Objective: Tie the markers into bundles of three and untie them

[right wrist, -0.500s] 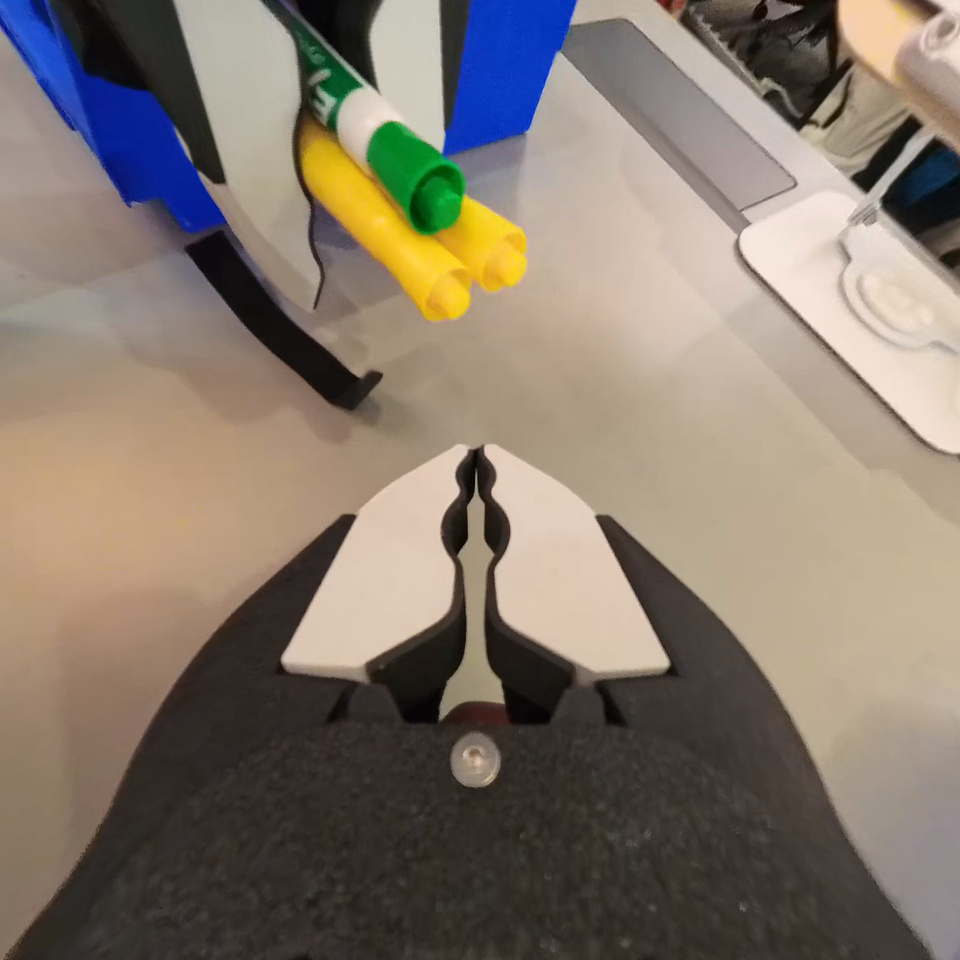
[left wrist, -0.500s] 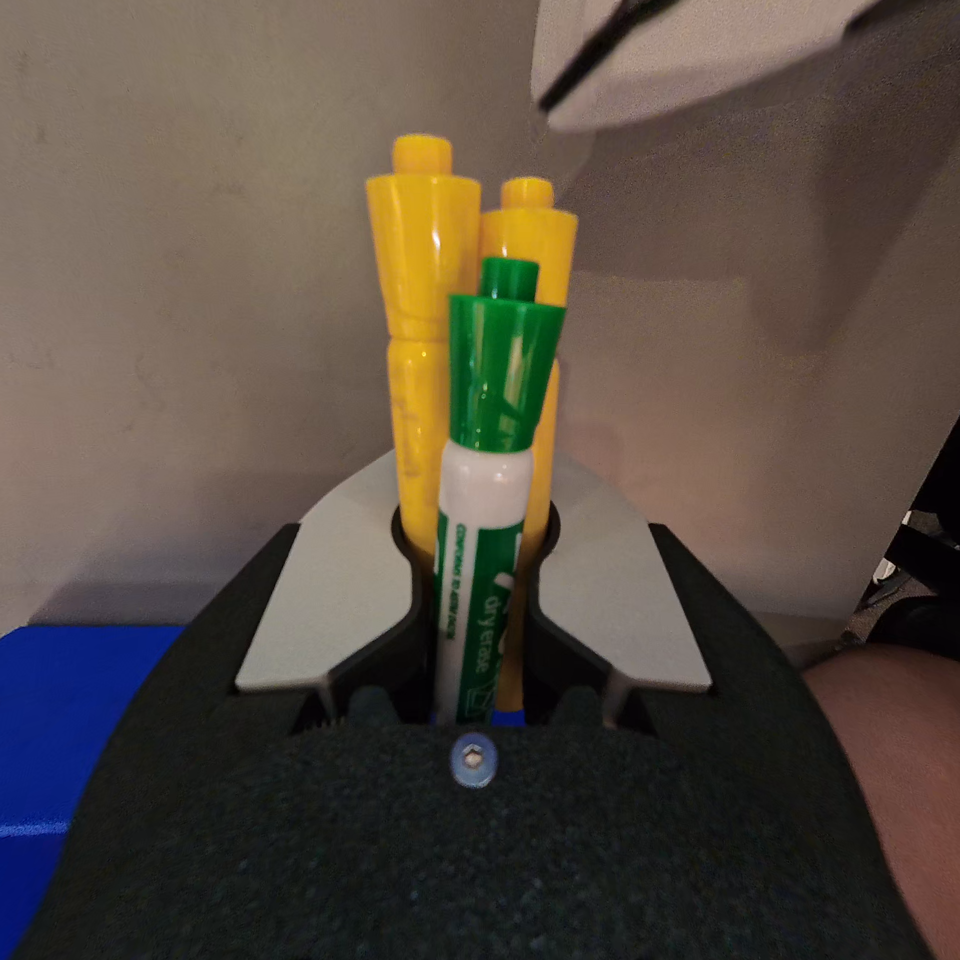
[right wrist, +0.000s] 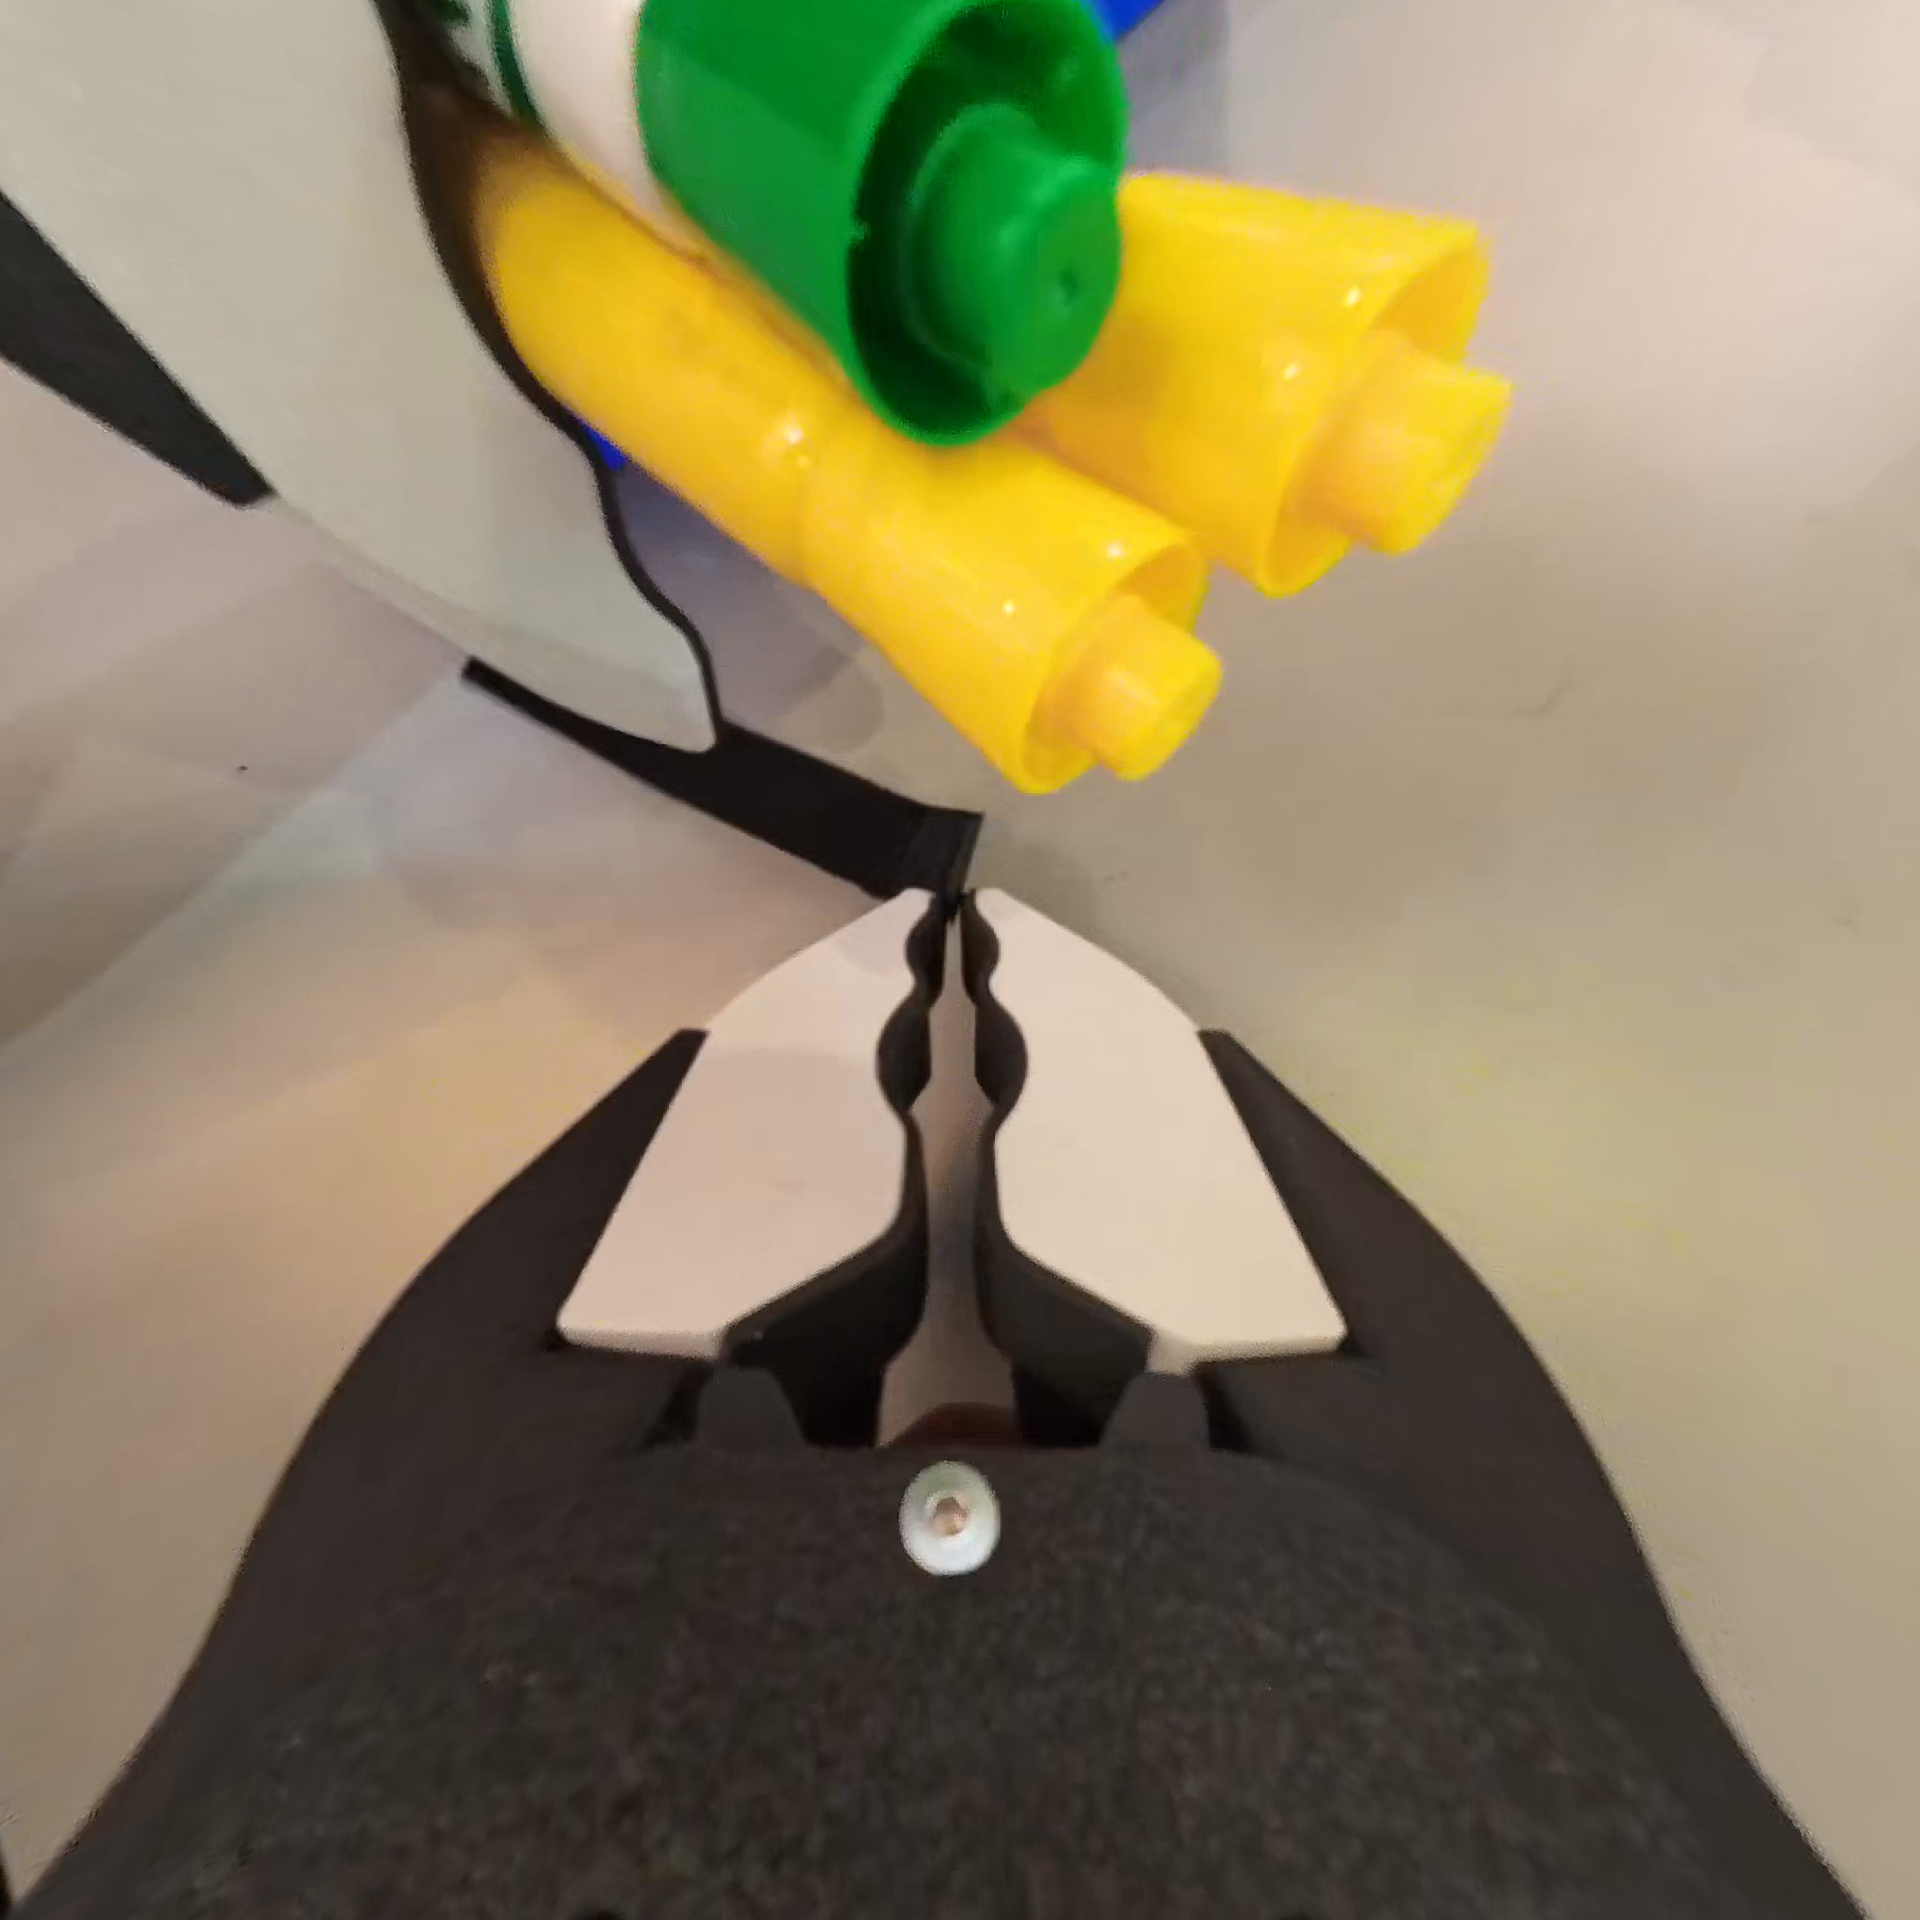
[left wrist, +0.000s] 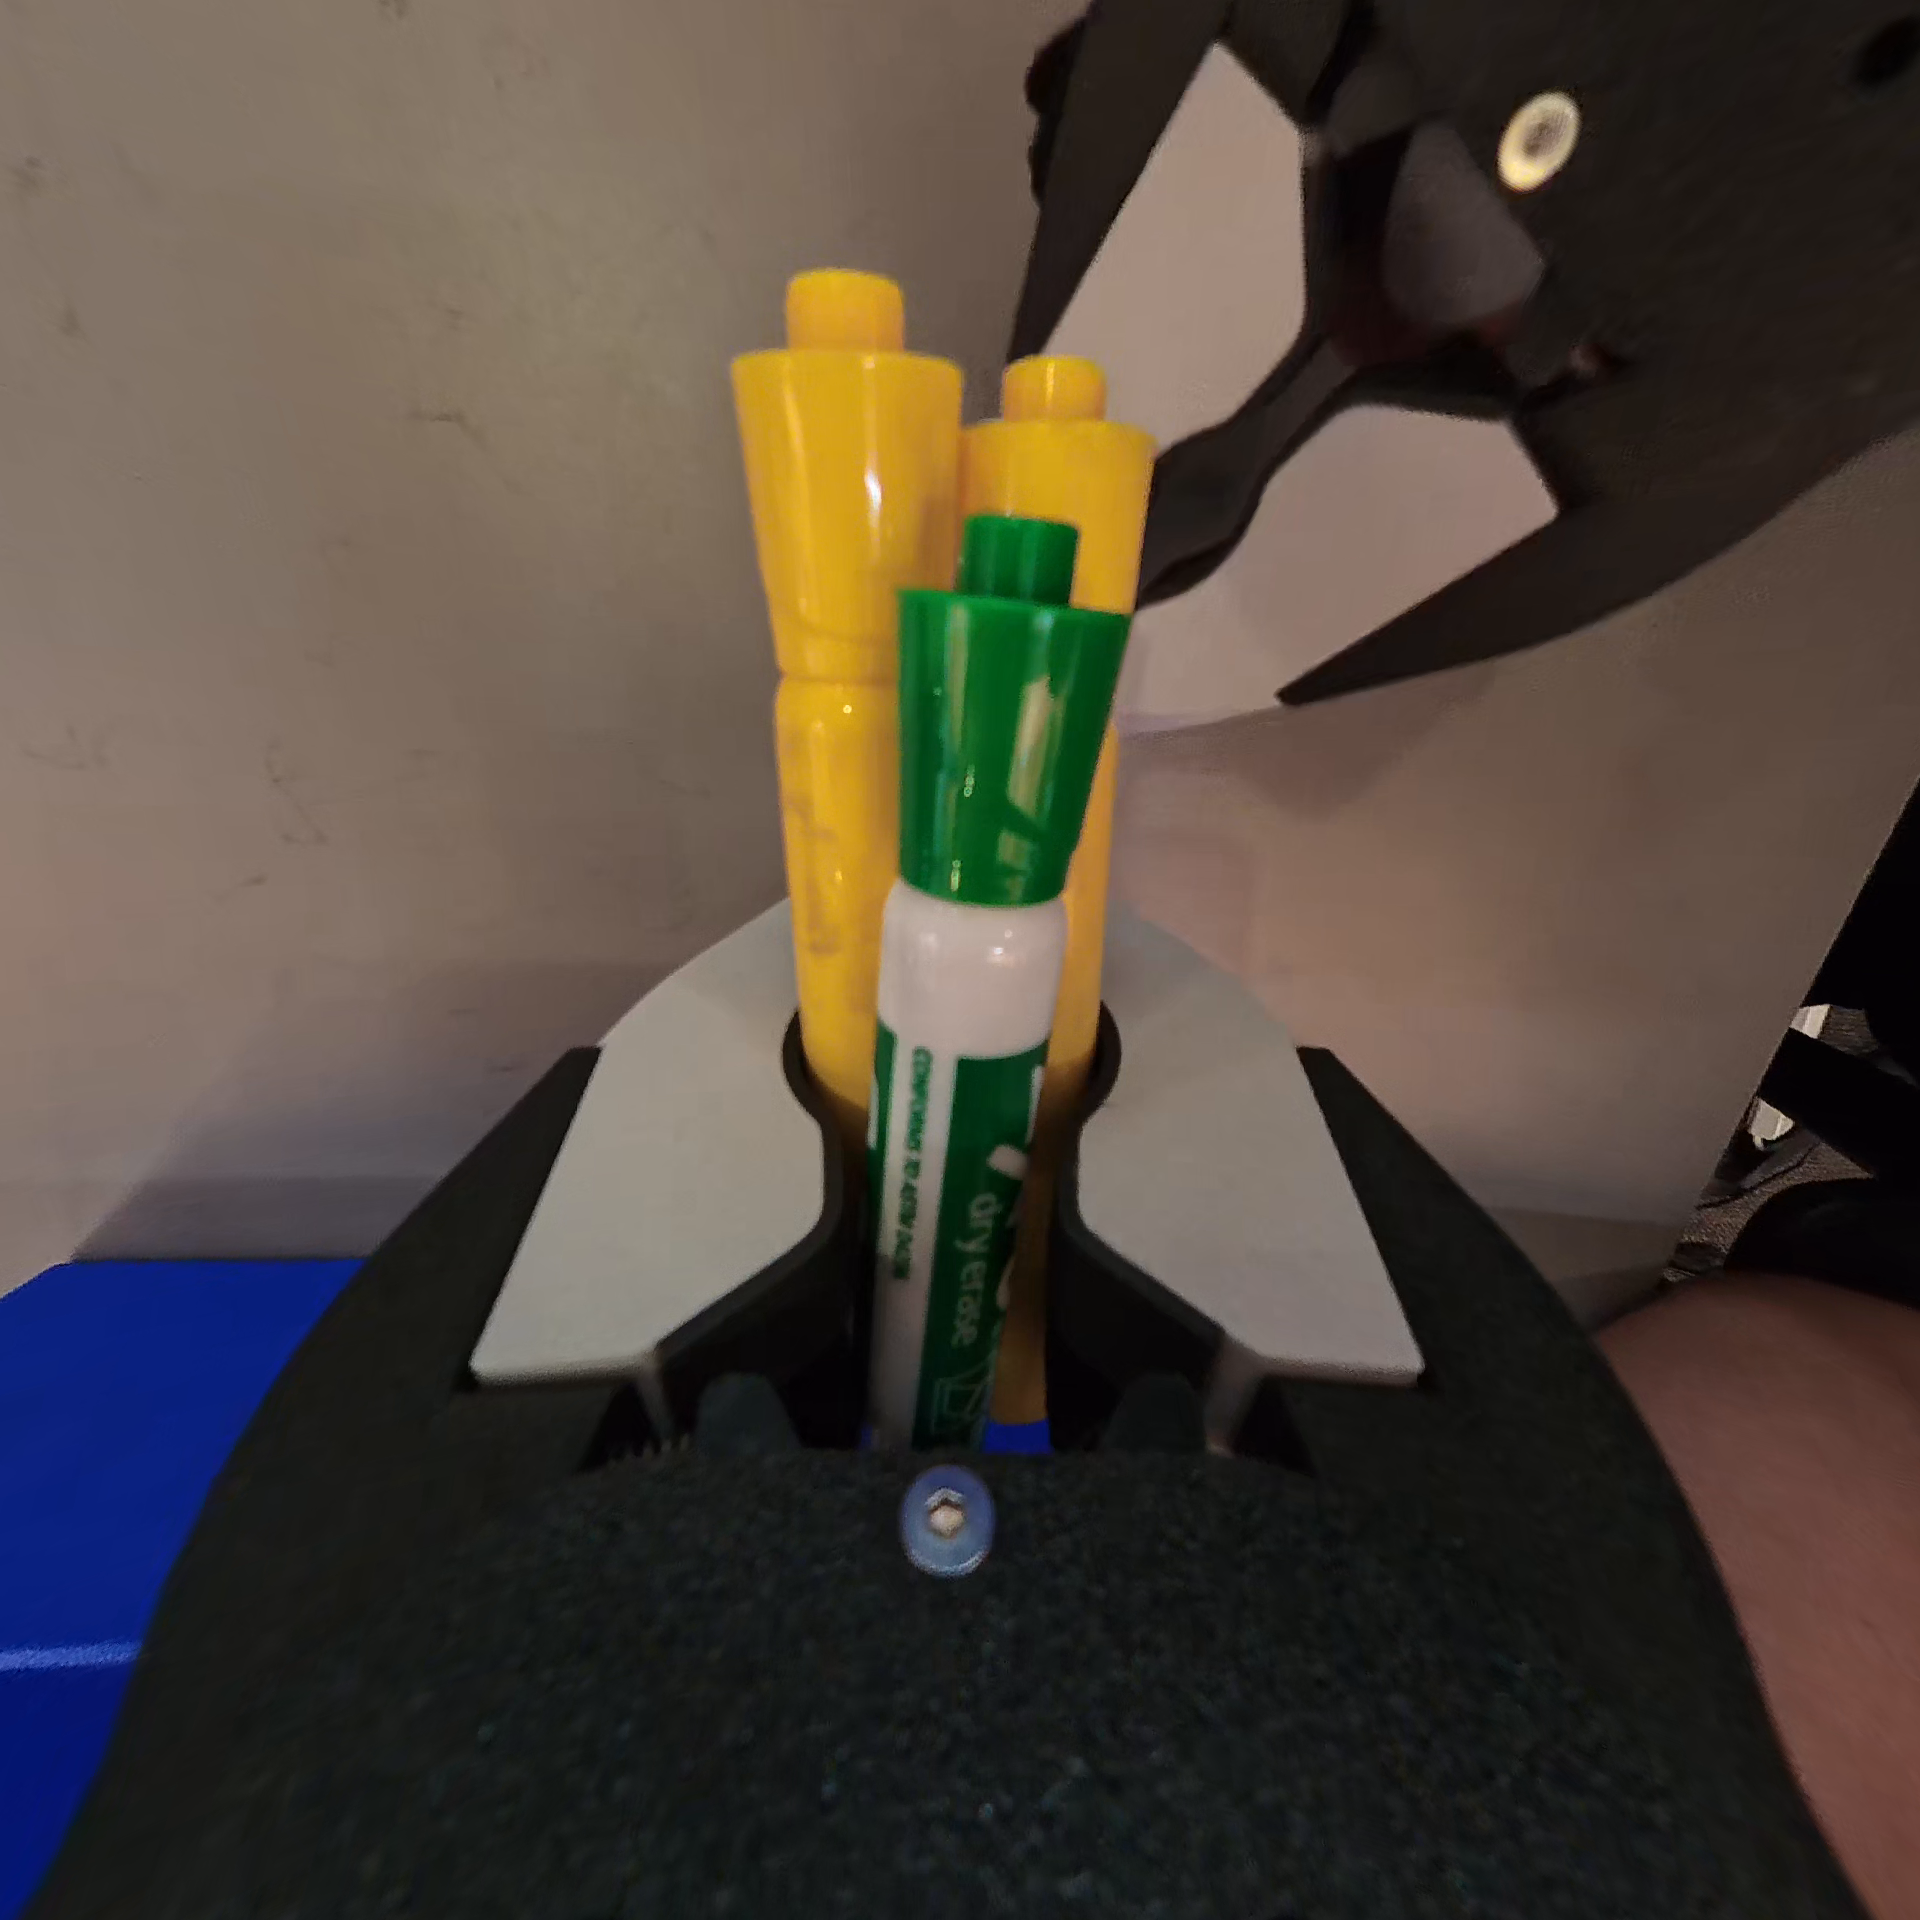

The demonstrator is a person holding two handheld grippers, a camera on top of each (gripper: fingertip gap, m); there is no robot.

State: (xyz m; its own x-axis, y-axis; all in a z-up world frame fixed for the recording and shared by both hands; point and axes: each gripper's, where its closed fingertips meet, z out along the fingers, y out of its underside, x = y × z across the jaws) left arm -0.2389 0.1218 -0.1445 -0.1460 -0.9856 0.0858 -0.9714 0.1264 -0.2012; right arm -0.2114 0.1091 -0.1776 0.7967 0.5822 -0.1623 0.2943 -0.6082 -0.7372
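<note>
The left gripper (left wrist: 951, 1049) has its jaws clamped around three markers, one green marker (left wrist: 971, 1039) and two yellow markers (left wrist: 842, 665), caps sticking out past the jaws. The right gripper (right wrist: 948, 909) has its jaws nearly together, pinching the end of a black strap (right wrist: 831, 800) just below the caps.

We record the left gripper (left wrist: 951, 1049) with its two fingers (left wrist: 665, 1195) closed around a bundle of three markers (left wrist: 966, 831), which stand between the pale finger plates and project forward along them. A bare forearm (left wrist: 1766, 1507) lies at the lower right of the left wrist view. We record the right gripper (right wrist: 948, 909) with its fingers (right wrist: 800, 1122) drawn together, the tips nearly meeting and only a narrow wavy gap behind them; whether they pinch the black strap (right wrist: 790, 779) at their tips we cannot tell. From the left wrist view, the right gripper (left wrist: 1174, 551) reaches in from the upper right, its tip just beside the markers.
</note>
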